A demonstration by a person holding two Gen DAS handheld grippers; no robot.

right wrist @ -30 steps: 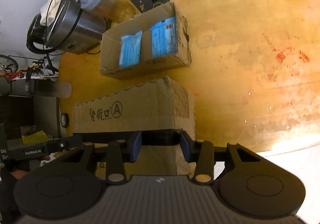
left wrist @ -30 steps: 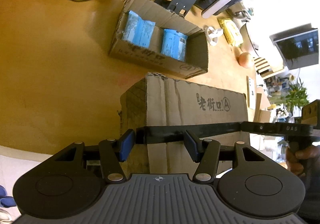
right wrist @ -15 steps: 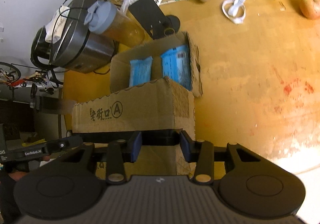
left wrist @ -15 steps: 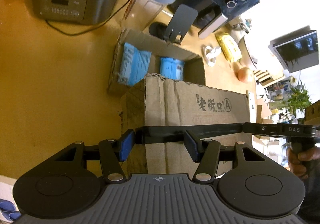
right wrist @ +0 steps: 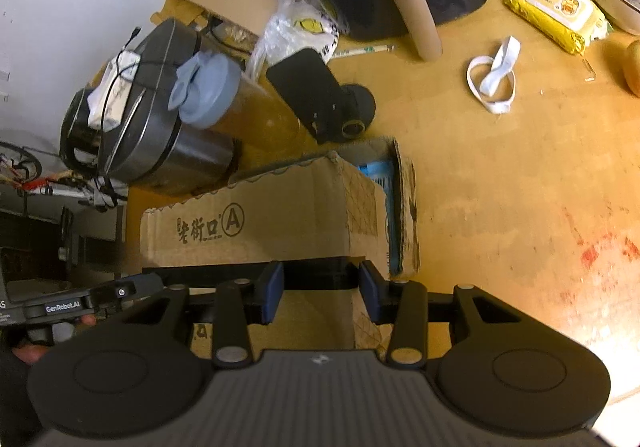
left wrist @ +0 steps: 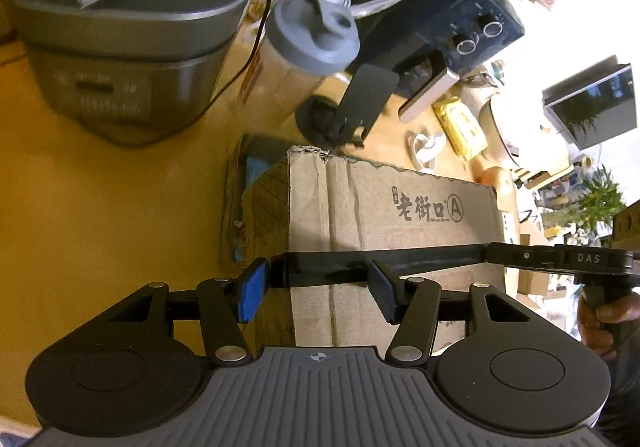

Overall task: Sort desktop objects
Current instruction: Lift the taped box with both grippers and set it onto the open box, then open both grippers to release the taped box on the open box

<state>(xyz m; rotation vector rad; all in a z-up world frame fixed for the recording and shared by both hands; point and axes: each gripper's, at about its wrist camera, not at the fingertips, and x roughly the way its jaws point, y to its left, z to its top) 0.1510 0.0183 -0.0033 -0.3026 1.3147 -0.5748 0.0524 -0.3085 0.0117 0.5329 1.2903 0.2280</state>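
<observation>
Left jaws: my left gripper (left wrist: 316,289), with blue-padded fingers (left wrist: 252,293), has its jaws spread across one end of the printed brown cardboard box lid (left wrist: 384,223). A black bar of the other tool crosses between them, so I cannot tell whether the pads press on the cardboard.

Right jaws: my right gripper (right wrist: 320,293) sits at the opposite end of the same lid (right wrist: 272,223), its jaws apart on either side of a black bar. There too I cannot tell whether anything is pinched.

Lid: it lies tilted over the open brown cardboard box (right wrist: 404,207) and covers most of it. One box wall and a strip of its inside stay visible past the lid's end.

Box contents: a light blue packet (right wrist: 380,173) shows in the uncovered strip. From the left camera only a blue sliver (left wrist: 254,167) peeks out.

Desk: the box stands on the yellow wooden desk (right wrist: 520,187), near its back edge.

Behind the box: a black folding stand on a round base (right wrist: 324,99) is just beside it. A clear shaker bottle with a grey lid (left wrist: 308,43) is next to that stand. A grey rice cooker (left wrist: 120,35) is toward the left corner.

Right side of desk: a white looped strap (right wrist: 494,79) and a yellow wet-wipe pack (right wrist: 556,11) lie well apart from the box.
</observation>
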